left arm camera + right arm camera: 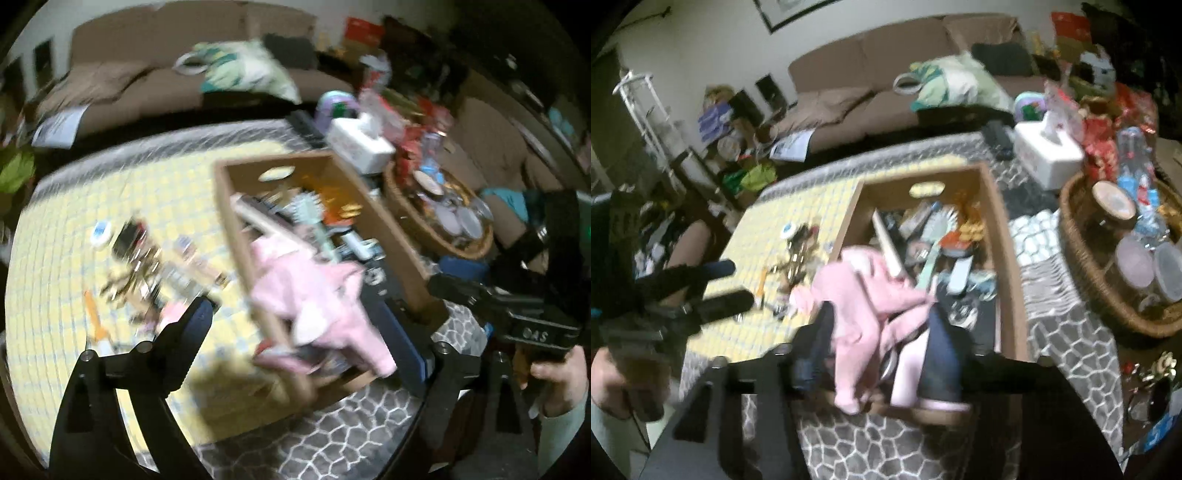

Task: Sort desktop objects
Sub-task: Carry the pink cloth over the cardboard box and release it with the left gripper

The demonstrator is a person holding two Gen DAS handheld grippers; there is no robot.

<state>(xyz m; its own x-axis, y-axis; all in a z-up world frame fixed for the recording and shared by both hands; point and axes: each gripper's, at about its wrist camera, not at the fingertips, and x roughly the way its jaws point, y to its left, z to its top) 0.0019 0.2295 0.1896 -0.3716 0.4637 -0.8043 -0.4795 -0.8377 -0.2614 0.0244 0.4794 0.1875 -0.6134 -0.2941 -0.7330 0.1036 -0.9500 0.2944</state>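
Note:
A pink garment (314,295) (857,306) lies draped over the near rim of an open cardboard box (236,229) (1008,258). The box holds several items, among them a teal hairbrush (314,214) (938,225). My left gripper (295,314) (737,280) is open wide and straddles the garment and the box corner; its left finger is clear of the cloth. My right gripper (881,317) (439,282) is open too, and the garment hangs loosely between its fingers. Small loose objects (140,258) (798,258) lie scattered on the yellow checked mat left of the box.
A wicker basket (436,229) (1082,266) full of jars stands right of the box. A white tissue box (358,140) (1045,155) sits behind it. A brown sofa (871,74) runs along the far side. A hand (561,376) holds the right gripper's handle.

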